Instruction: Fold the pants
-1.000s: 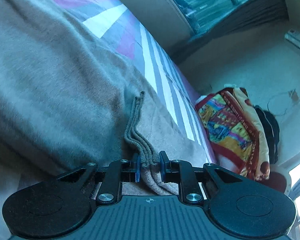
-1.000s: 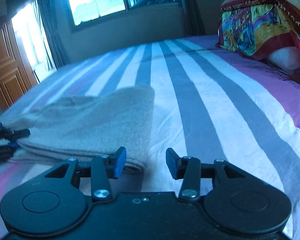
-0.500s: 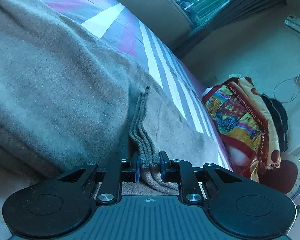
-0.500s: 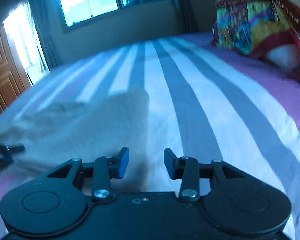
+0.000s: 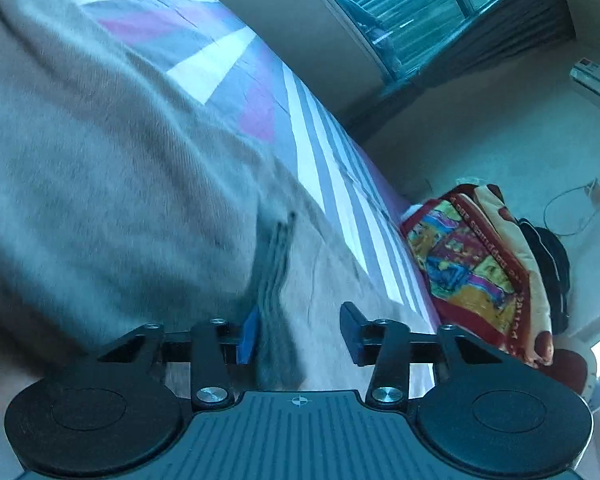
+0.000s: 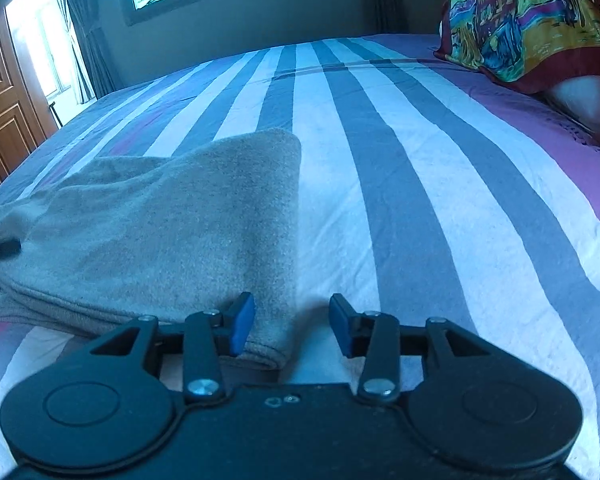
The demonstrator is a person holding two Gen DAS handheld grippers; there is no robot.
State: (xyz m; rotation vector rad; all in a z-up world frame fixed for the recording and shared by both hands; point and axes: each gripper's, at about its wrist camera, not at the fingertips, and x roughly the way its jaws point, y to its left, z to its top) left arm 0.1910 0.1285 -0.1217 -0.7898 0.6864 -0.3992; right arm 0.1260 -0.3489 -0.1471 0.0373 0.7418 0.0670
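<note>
Lying folded on the striped bed (image 6: 380, 168), the grey pants (image 6: 172, 224) are released; the left gripper (image 5: 298, 334) has just been opening, a bunched fold loose between its jaws. The right gripper (image 6: 292, 330) hovers unclenched over the pants' corner, grasping nothing.

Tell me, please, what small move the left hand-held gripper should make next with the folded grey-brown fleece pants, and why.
Probably draw the left hand-held gripper straight back off the folded grey-brown fleece pants. Its jaws have just been opening, and the stacked fabric edge between them now touches only one blue pad, so it looks released. The pants lie folded flat on the striped bedsheet, and the right hand-held gripper is open too.
</note>
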